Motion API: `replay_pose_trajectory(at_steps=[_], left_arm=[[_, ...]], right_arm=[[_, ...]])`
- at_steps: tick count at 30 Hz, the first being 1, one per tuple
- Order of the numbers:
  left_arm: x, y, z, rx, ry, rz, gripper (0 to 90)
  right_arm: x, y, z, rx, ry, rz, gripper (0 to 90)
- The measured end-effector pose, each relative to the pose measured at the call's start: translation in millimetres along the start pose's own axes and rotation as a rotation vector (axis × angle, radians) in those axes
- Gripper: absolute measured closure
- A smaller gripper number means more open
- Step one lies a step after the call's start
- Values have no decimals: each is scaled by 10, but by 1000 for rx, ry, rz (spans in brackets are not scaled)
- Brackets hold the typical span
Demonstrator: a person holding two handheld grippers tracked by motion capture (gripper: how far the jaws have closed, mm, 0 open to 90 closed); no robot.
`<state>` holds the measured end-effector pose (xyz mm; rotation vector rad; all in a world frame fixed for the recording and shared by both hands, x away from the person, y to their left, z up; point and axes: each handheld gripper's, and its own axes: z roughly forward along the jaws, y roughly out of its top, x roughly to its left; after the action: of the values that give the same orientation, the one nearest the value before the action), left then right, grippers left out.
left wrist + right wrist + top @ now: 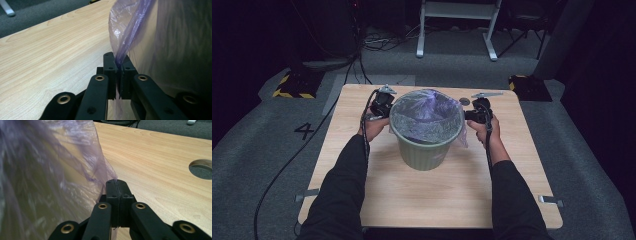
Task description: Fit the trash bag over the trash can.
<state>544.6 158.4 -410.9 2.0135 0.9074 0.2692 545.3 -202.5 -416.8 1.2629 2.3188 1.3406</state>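
A green ribbed waste bin (424,149) stands at the middle of the wooden table (362,190). A thin purple plastic bag (427,115) lines it and folds over the rim. My left gripper (384,106) sits at the bin's left side, shut on a pinch of the bag's edge (125,42), which runs up from between its jaws. My right gripper (478,114) sits at the bin's right side, jaws pressed together on the bag's edge (105,173). Both hands hold the grippers close against the bin's rim.
A round hole (202,168) is cut in the tabletop near the right gripper, seen also as the hole (464,101) behind the bin. Metal brackets (549,200) stick out at the table's front corners. Grey carpet, cables and a white frame (457,30) lie beyond the table.
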Motion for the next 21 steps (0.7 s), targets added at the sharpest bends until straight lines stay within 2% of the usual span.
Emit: replay_pose_trajectory(at_steps=[2, 4, 7, 8, 10, 12, 14, 17, 20, 21], left_arm=[[7, -51, -32, 2, -3, -2, 823], [17, -114, -80, 1, 15, 13, 795], [40, -223, -183, -19, 33, 4, 730], [37, -263, -227, -27, 50, 17, 706], [45, -334, -336, -66, 55, 11, 626], [52, -387, -461, -96, 73, 24, 581], [68, -424, -587, -106, 91, 32, 499], [87, -471, -750, -113, 118, 64, 459], [59, -499, -892, -139, 107, 86, 387], [28, -503, -940, -149, 94, 105, 358]], right_arm=[[-10, -52, -36, -5, 8, -5, 878], [-26, -96, -73, -11, -8, -20, 857], [-50, -153, -140, -38, 7, -29, 840], [-50, -172, -166, -44, 7, -39, 809], [-51, -208, -226, -66, -10, -72, 703], [-61, -236, -319, -92, -19, -92, 624], [-68, -251, -429, -113, -25, -111, 551], [-42, -253, -615, -136, -30, -160, 484], [22, -244, -793, -154, -55, -226, 417], [47, -242, -848, -158, -56, -241, 390]])
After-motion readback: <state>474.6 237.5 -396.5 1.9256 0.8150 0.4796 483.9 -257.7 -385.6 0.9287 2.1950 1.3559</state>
